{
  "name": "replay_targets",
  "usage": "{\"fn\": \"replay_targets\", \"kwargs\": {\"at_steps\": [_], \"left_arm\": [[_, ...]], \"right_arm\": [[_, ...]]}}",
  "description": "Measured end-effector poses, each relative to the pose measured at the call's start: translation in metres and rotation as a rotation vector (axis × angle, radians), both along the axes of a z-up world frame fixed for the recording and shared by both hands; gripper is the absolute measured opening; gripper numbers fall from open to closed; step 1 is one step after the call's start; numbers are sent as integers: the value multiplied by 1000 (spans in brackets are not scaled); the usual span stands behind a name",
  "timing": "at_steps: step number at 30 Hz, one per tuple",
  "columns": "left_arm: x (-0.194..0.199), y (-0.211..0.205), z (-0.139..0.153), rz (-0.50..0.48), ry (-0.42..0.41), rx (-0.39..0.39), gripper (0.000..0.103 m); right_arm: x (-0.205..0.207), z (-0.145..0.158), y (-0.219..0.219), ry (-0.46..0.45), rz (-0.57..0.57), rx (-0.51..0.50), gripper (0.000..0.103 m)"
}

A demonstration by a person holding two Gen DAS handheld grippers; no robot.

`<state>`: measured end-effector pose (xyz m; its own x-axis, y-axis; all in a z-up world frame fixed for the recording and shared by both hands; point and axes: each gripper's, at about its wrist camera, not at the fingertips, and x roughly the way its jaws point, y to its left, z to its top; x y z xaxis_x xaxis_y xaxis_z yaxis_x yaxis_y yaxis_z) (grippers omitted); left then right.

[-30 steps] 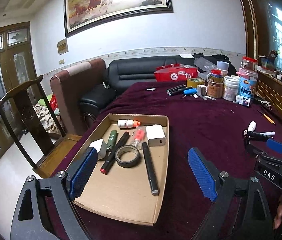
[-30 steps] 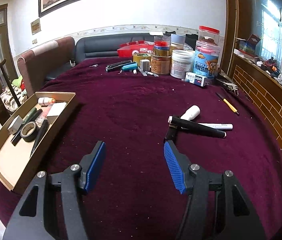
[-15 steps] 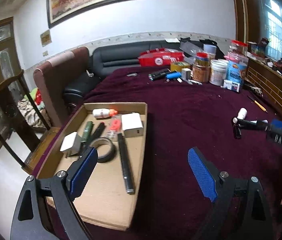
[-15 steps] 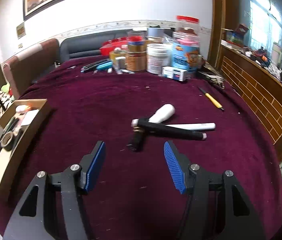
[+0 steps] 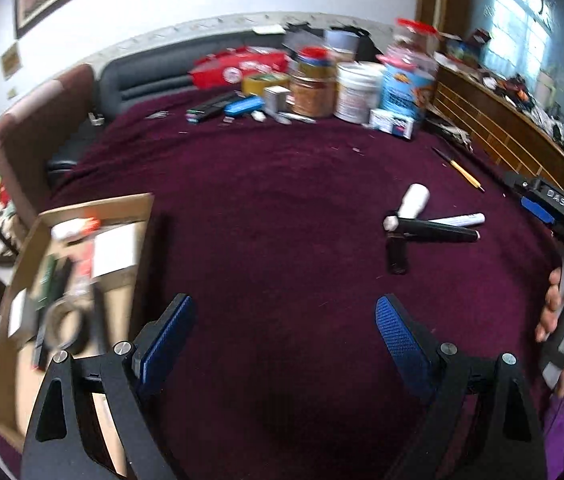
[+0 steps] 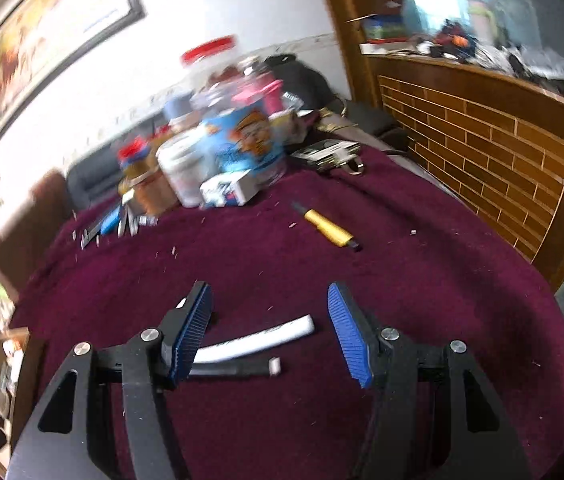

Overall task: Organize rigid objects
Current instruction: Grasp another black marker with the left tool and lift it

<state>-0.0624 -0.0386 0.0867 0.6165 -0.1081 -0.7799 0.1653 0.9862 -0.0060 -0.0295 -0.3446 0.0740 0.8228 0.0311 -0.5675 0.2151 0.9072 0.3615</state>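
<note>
A cardboard tray point(image 5: 137, 204) at the left holds a tape roll point(image 5: 66, 322), pens, a white box and a small bottle. On the maroon cloth lie a white bottle point(image 5: 414, 201), a black marker point(image 5: 434, 232), a white marker point(image 5: 462, 220) and a short black piece point(image 5: 397, 254). My left gripper point(image 5: 284, 340) is open and empty over bare cloth. My right gripper point(image 6: 267, 332) is open and low over the white marker point(image 6: 257, 342) and black marker point(image 6: 233, 369), which lie between its fingers; it also shows in the left wrist view point(image 5: 538, 209).
Jars, tubs and small boxes point(image 5: 358, 84) crowd the far side of the table. A yellow utility knife point(image 6: 328, 230) lies beyond the markers. A wooden brick-pattern partition point(image 6: 482, 152) runs along the right edge. A sofa point(image 5: 149, 76) stands behind.
The left gripper has swung right, away from the tray toward the table's middle. The right gripper has moved forward and down so the markers lie between its fingers.
</note>
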Motion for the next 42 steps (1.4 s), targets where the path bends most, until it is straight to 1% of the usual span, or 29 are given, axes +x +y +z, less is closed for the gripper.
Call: {"fn": "replay_targets", "kwargs": {"at_steps": [1, 3, 5, 6, 9, 11, 13, 15, 17, 18, 19, 20, 21, 22, 24, 25, 26, 27, 28, 31, 33, 36, 37, 38, 42], "left_arm": [[9, -13, -3, -16, 6, 0, 88], [24, -33, -5, -54, 7, -11, 88], [38, -59, -2, -107, -11, -27, 88], [43, -73, 1, -143, -34, -31, 88], [63, -117, 6, -247, -89, 4, 88], [76, -141, -3, -302, -73, 43, 88], [85, -160, -20, -335, -6, 85, 88], [85, -169, -36, -373, 73, 104, 87], [76, -174, -48, -427, 139, 106, 85], [70, -175, -53, -465, 195, 86, 79], [63, -175, -57, -506, 263, 48, 70], [51, -172, -58, -561, 347, -18, 68], [44, -170, -55, -587, 357, -44, 69], [37, -168, -49, -601, 345, -50, 69], [24, -165, -34, -591, 264, -22, 69], [21, -165, -28, -580, 213, 0, 69], [18, -167, -23, -568, 156, 37, 69], [17, -170, -23, -557, 121, 75, 69], [16, -175, -25, -549, 108, 102, 69], [14, -189, -37, -537, 108, 123, 69], [12, -197, -38, -526, 97, 107, 60], [16, -200, -42, -500, 119, 66, 59], [17, -201, -43, -498, 133, 52, 59], [17, -203, -45, -499, 140, 43, 59], [8, -215, -48, -526, 134, 29, 59]], "right_arm": [[-1, -4, -8, -7, -11, 33, 59], [0, -11, -18, 11, -16, 95, 59], [2, -16, -24, 27, -13, 153, 59], [1, -17, -25, 28, -9, 171, 59], [1, -19, -24, 32, 5, 195, 59], [2, -20, -23, 37, 15, 201, 59], [2, -21, -24, 36, 15, 204, 59], [1, -21, -27, 33, 4, 214, 59], [-1, -21, -32, 25, -6, 234, 59], [-1, -21, -33, 23, -12, 239, 59], [-2, -21, -33, 24, -15, 241, 59], [-2, -22, -33, 28, -17, 240, 59], [-1, -22, -33, 32, -17, 239, 59], [-1, -23, -33, 36, -16, 243, 59], [-2, -23, -33, 33, -15, 252, 59], [-3, -22, -34, 29, -16, 253, 59], [-4, -21, -35, 24, -21, 254, 59], [-5, -21, -35, 20, -25, 255, 59], [-5, -21, -36, 20, -27, 258, 59], [-5, -23, -40, 28, -39, 270, 59], [-5, -24, -42, 30, -41, 284, 59], [-6, -20, -45, 26, -58, 257, 59], [-9, -18, -49, 13, -64, 265, 59], [-11, -17, -52, -4, -65, 279, 59], [-19, -10, -66, -28, -102, 273, 59]]}}
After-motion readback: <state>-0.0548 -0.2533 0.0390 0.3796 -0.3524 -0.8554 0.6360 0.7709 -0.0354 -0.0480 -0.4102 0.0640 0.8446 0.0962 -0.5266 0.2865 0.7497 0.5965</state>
